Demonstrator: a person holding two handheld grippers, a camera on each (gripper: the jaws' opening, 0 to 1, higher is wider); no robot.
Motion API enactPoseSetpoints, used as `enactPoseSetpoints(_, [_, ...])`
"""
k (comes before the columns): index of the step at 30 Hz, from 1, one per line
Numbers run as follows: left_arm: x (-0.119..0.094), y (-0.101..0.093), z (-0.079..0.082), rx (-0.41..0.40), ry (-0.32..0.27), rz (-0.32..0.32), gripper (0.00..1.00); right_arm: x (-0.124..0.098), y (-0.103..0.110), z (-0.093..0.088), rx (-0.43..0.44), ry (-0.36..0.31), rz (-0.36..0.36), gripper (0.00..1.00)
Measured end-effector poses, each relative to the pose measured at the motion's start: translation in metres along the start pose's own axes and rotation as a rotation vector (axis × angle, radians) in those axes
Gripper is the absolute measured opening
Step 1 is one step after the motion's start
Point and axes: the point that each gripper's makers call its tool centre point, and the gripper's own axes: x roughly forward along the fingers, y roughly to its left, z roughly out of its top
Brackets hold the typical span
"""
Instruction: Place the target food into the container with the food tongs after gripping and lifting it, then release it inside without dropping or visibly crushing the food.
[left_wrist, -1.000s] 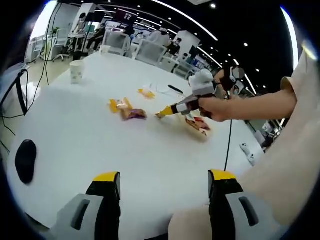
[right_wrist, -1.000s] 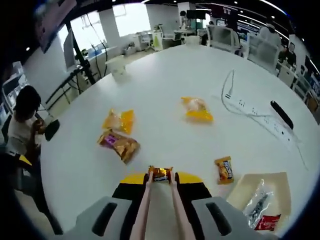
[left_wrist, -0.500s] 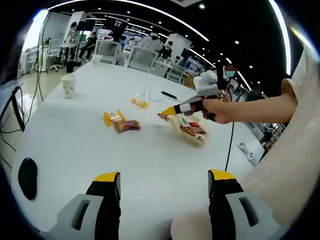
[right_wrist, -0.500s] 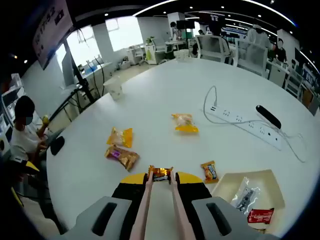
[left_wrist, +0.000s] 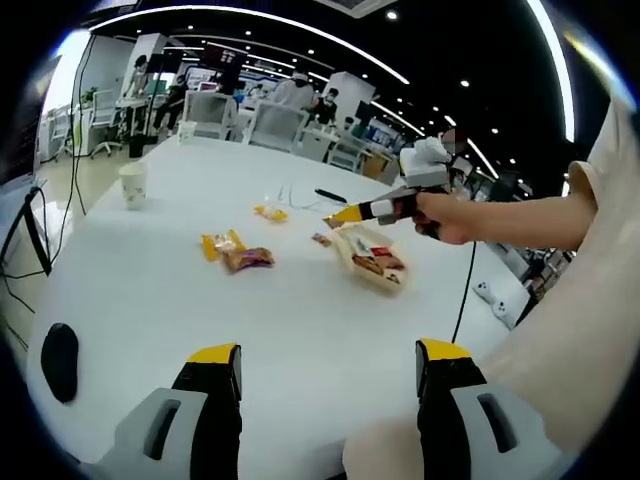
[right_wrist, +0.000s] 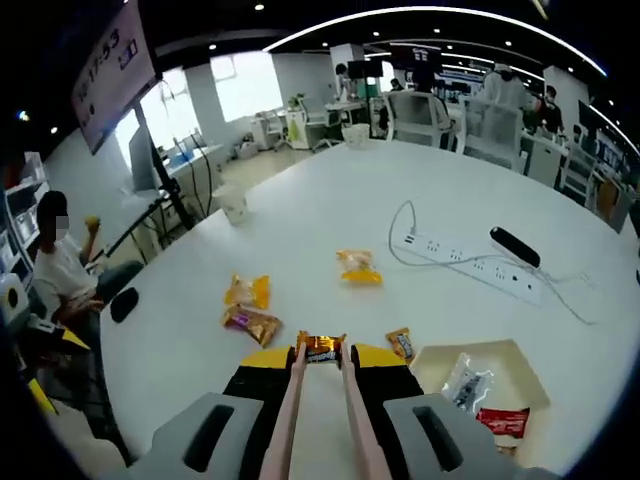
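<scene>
White round table (right_wrist: 330, 215) spreads ahead of my right gripper (right_wrist: 320, 352). Its jaws press the food tongs (right_wrist: 318, 400), whose tips pinch a small orange snack packet (right_wrist: 320, 347), lifted above the table. Beige tray (right_wrist: 520, 375) lies to the gripper's right, wrappers inside. Power strip (right_wrist: 470, 260) sits beyond the tray. Loose snack packs (right_wrist: 250, 308) lie left of the gripper. My left gripper (left_wrist: 325, 385) has its jaws apart, holding nothing.

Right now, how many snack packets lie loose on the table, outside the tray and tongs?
4: yellow packet, purple-orange packet beside it, yellow packet near the power strip, small orange packet by the tray.
</scene>
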Motion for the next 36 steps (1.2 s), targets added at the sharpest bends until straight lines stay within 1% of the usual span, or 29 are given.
enactPoseSetpoints(1, [0.0, 0.0, 0.001, 0.003, -0.001, -0.001, 0.7, -0.002, 0.001, 0.001, 0.0, -0.003, -0.002, 0.21])
enactPoseSetpoints(2, [-0.001, -0.001, 0.003, 0.014, -0.004, -0.004, 0.7, -0.009, 0.002, 0.003, 0.006, -0.016, -0.006, 0.21])
enactPoseSetpoints(6, [0.0, -0.007, 0.003, 0.025, -0.002, -0.014, 0.7, -0.025, 0.004, 0.008, 0.011, -0.044, -0.019, 0.21])
enactPoseSetpoints(13, [0.003, -0.024, -0.006, 0.039, 0.015, -0.048, 0.7, -0.051, -0.002, 0.018, 0.05, -0.105, -0.047, 0.21])
enactPoseSetpoints(16, [0.004, -0.03, -0.007, 0.044, 0.018, -0.06, 0.7, -0.061, -0.006, 0.021, 0.057, -0.126, -0.063, 0.21])
enactPoseSetpoints(21, [0.004, -0.035, -0.006, 0.053, 0.017, -0.071, 0.7, -0.071, -0.016, 0.019, 0.063, -0.137, -0.085, 0.21])
enactPoseSetpoints(27, [0.006, -0.038, -0.007, 0.056, 0.021, -0.084, 0.7, -0.088, -0.028, 0.014, 0.081, -0.151, -0.111, 0.21])
enactPoseSetpoints(36, [0.01, -0.052, -0.011, 0.083, 0.058, -0.136, 0.7, -0.116, -0.05, 0.009, 0.124, -0.184, -0.175, 0.21])
